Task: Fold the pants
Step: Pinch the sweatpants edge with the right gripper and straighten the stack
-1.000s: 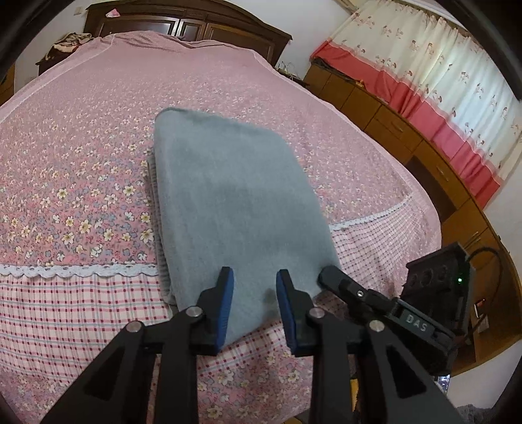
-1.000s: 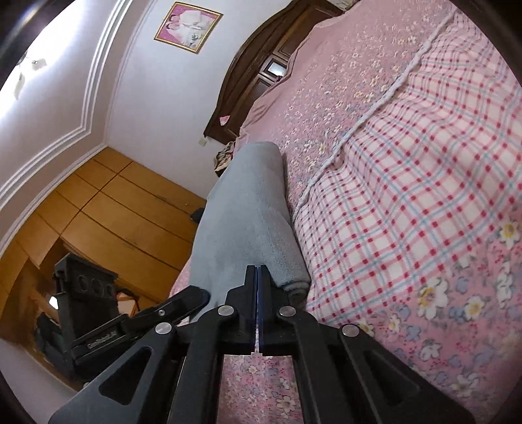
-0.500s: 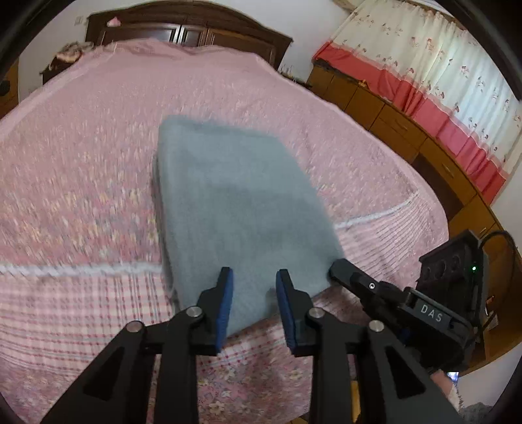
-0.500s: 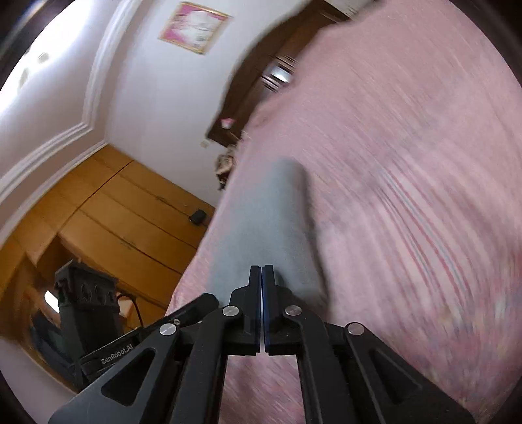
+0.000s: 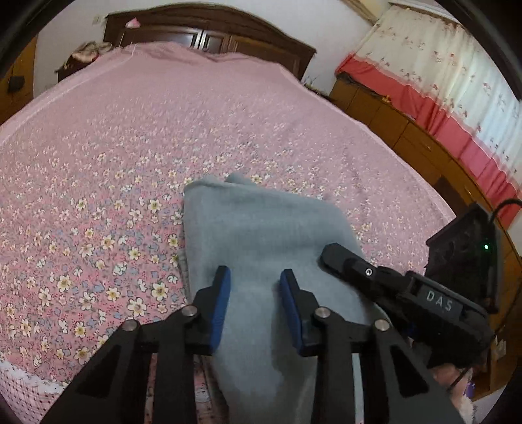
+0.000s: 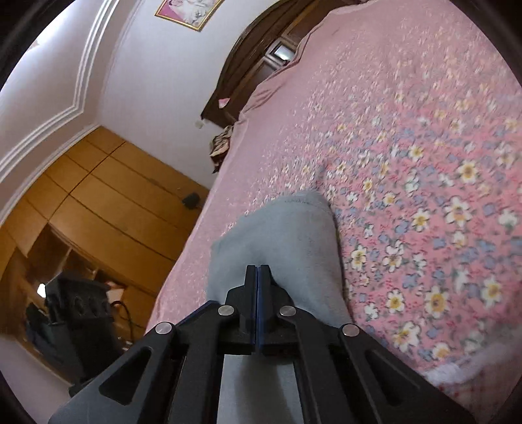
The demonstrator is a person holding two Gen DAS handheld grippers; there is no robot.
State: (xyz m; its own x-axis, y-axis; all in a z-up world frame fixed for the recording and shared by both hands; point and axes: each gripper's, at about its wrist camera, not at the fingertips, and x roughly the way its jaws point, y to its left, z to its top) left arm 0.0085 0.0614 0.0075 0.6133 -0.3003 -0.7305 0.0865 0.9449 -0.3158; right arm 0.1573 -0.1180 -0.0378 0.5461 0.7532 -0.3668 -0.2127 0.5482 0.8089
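Plain grey-blue pants [image 5: 267,234] on a pink bedspread [image 5: 130,146] with small white, yellow-centred flowers.

The pants [image 5: 261,228] lie folded on the bed [image 5: 130,146], near its foot edge and toward its right side. Their far end points at the headboard [image 5: 208,29], which stands along the bed's head edge. The left gripper [image 5: 254,293] sits over the pants' near end, one finger on each side of the cloth. The right gripper [image 5: 329,257] lies just to its right, at the pants' right edge. In the right wrist view the right gripper [image 6: 257,277] rests against the pants [image 6: 287,234]. A curtain [image 5: 440,81] hangs beyond the bed's right edge, above a cabinet [image 5: 407,130]. A wardrobe [image 6: 98,195] stands off the bed's left edge.
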